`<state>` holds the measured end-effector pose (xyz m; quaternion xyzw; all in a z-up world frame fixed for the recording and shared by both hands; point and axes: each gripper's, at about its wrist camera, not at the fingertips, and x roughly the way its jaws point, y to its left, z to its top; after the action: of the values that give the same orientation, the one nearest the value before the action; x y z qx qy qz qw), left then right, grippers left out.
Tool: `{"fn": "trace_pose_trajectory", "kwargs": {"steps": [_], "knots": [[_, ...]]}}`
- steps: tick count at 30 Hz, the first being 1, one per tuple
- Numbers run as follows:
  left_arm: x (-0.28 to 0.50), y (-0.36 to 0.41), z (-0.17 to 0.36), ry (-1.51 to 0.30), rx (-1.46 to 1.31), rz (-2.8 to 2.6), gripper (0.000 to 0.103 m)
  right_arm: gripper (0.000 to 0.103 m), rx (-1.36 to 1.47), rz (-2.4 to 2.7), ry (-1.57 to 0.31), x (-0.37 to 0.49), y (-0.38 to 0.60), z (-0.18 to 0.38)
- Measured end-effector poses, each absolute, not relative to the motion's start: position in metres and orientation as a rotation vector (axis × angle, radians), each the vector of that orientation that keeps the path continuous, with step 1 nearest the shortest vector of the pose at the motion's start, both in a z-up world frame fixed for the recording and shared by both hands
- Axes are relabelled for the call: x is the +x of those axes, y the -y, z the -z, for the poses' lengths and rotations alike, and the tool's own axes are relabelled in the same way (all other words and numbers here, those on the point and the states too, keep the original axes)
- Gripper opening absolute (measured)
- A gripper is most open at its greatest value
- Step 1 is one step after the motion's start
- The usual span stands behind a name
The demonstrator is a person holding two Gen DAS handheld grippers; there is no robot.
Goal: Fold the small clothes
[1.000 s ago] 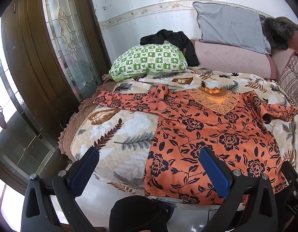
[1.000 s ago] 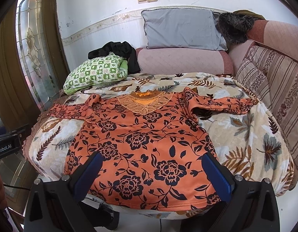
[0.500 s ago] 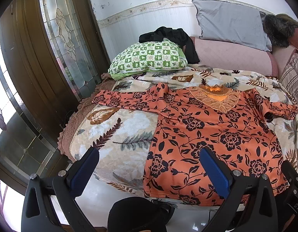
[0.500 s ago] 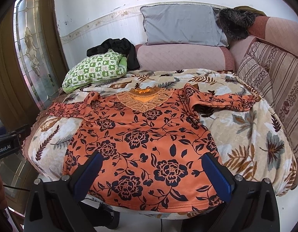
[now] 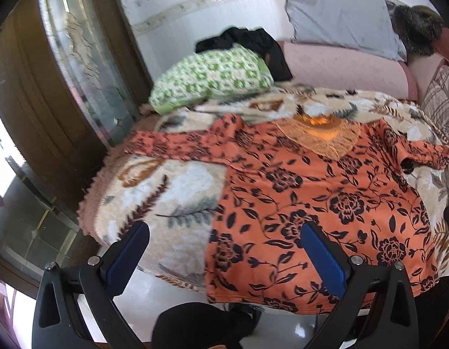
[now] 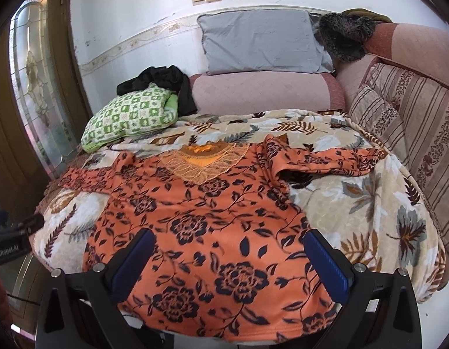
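Leaf-patterned blanket (image 6: pixel 355 212) covers the bed, and an orange floral blouse (image 6: pixel 201 221) lies flat on it, hem at the near edge, sleeves spread toward both sides. Near the far left corner sits a green checked pillow (image 6: pixel 128 116). Both the left hand-held gripper (image 5: pixel 224 256) and right hand-held gripper (image 6: pixel 228 261) hover spread wide, holding nothing.

left gripper (image 5: pixel 224 250) sits nearer the orange floral top (image 5: pixel 311 203), hem larger in its view (view blurred) | right gripper (image 6: pixel 228 256) is lower and closer over the hem, top (image 6: pixel 201 224) fills more of its view
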<state>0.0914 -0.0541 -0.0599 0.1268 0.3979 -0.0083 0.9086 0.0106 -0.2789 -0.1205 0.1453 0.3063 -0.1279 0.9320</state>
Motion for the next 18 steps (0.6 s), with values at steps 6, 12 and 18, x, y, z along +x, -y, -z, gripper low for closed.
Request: {"fn": "trace_pose_trajectory", "kwargs": {"steps": [6, 12, 18], "knots": [[0.172, 0.103, 0.088, -0.97, 0.254, 0.14, 0.103, 0.103, 0.442, 0.31, -0.615, 0.038, 0.355, 0.136], [0.253, 0.169, 0.086, -0.722, 0.203, 0.089, 0.103, 0.103, 0.729, 0.311, -0.612, 0.075, 0.472, 0.183], [0.293, 0.196, 0.168, -0.923, 0.139, 0.196, 0.103, 0.102, 1.231, 0.306, -0.495, 0.095, 0.596, 0.258]]}}
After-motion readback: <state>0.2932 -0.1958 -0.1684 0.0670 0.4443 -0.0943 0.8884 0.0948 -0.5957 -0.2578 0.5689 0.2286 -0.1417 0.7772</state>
